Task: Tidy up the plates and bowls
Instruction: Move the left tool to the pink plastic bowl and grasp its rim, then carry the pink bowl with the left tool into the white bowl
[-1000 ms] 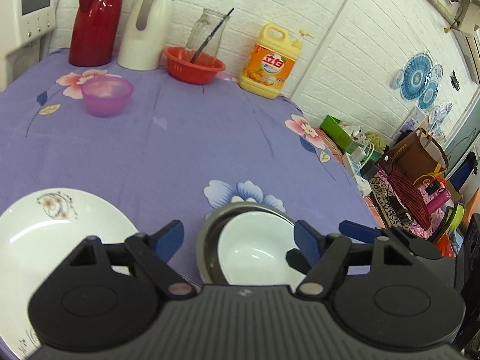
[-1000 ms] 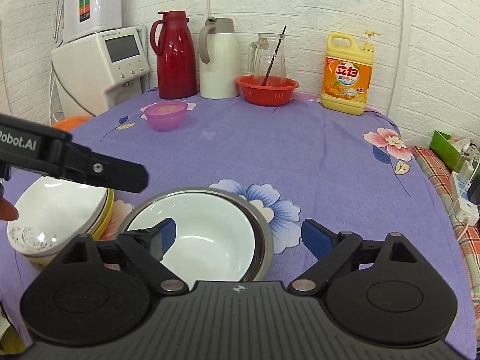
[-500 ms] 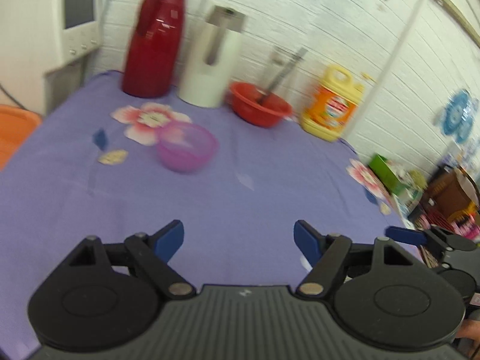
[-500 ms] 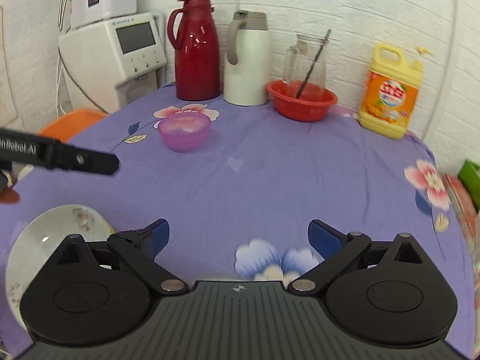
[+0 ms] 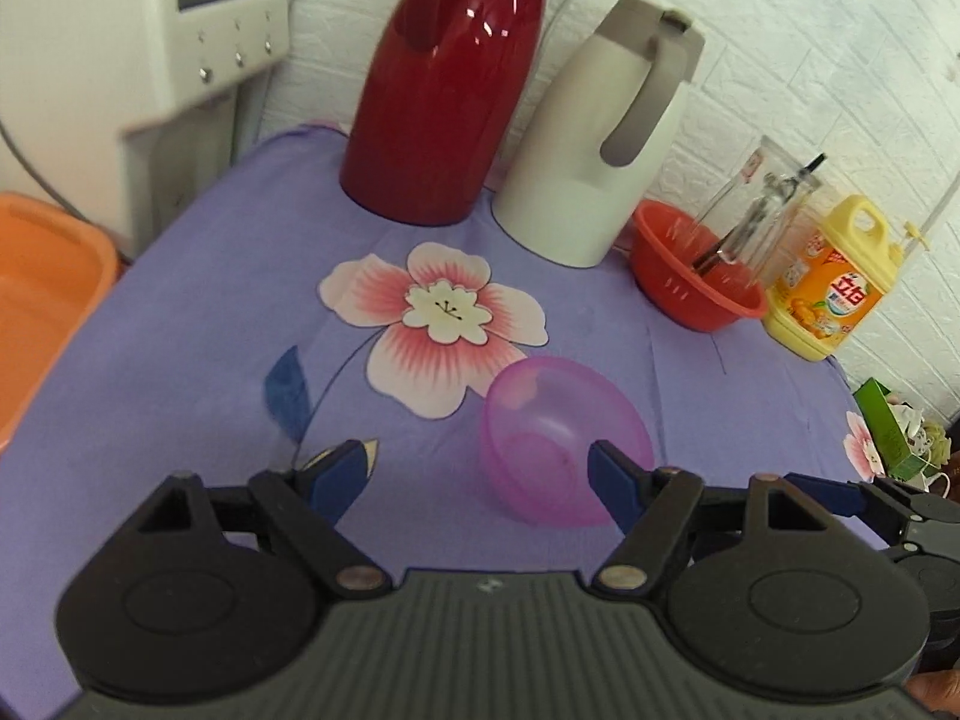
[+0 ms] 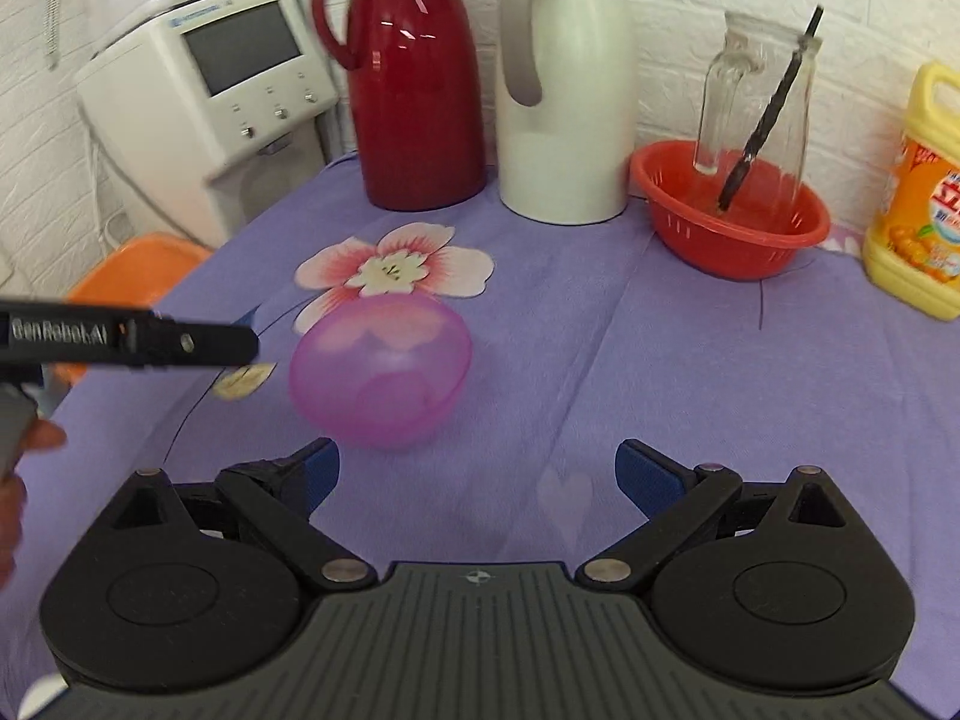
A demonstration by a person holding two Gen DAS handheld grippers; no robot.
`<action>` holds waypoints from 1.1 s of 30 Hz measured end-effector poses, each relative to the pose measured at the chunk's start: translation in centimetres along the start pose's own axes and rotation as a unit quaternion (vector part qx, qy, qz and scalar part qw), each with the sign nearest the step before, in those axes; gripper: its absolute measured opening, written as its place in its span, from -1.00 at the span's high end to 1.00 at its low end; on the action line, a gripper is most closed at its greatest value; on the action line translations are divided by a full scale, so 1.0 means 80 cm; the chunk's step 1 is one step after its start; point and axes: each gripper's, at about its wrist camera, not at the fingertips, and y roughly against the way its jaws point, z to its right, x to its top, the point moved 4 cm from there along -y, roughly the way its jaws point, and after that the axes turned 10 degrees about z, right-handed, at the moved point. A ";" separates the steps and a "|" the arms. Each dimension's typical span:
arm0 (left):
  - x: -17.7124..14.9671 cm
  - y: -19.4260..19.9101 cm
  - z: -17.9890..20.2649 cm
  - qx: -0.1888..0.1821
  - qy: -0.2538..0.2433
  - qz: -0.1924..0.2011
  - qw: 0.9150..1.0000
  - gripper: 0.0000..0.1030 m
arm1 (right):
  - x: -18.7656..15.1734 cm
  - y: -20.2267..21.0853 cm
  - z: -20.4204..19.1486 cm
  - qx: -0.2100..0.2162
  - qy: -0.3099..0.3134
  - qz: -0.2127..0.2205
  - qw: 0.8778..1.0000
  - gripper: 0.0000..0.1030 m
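Observation:
A translucent pink plastic bowl (image 5: 561, 438) stands on the purple flowered tablecloth (image 5: 180, 312). My left gripper (image 5: 483, 468) is open and close in front of it, its right fingertip (image 5: 609, 468) at the bowl's near rim. In the right wrist view the same bowl (image 6: 381, 372) lies just ahead and left of my open right gripper (image 6: 477, 471). The left gripper's arm (image 6: 126, 339) reaches in from the left beside the bowl. The plates and the white bowl are out of view.
At the back stand a red thermos (image 6: 414, 78), a white thermos (image 6: 564, 84), a red basket (image 6: 729, 228) holding a glass jug (image 6: 756, 102), and a yellow detergent bottle (image 6: 918, 204). A white appliance (image 6: 210, 84) and an orange basin (image 5: 42, 294) stand left of the table.
Both grippers have moved forward across the table, away from the plates and the white bowl, and now sit close to the pink bowl. Both stay open.

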 end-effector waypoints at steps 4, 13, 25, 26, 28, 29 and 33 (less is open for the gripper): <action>-0.002 -0.050 0.005 0.008 -0.002 -0.024 1.000 -0.45 | 0.008 -0.046 0.005 -0.022 0.009 -0.020 1.000 -1.00; -0.015 -0.093 0.009 0.026 -0.025 -0.039 0.999 -0.45 | 0.006 -0.093 -0.002 -0.013 0.034 -0.036 0.999 -1.00; -0.021 -0.091 0.011 0.033 -0.058 -0.023 0.998 -0.46 | -0.004 -0.116 -0.006 0.001 0.032 -0.042 0.999 -1.00; -0.021 -0.090 0.011 0.034 -0.059 -0.021 0.997 -0.46 | -0.004 -0.118 -0.007 0.001 0.035 -0.040 0.999 -1.00; -0.021 -0.090 0.011 0.036 -0.056 -0.018 0.998 -0.45 | -0.004 -0.119 -0.008 -0.001 0.033 -0.040 0.999 -1.00; -0.021 -0.090 0.011 0.038 -0.055 -0.017 0.998 -0.45 | -0.004 -0.118 -0.008 -0.004 0.033 -0.039 0.999 -1.00; -0.023 -0.084 0.012 0.037 -0.045 -0.016 0.998 -0.37 | -0.004 -0.109 -0.016 0.001 0.028 -0.029 0.999 -1.00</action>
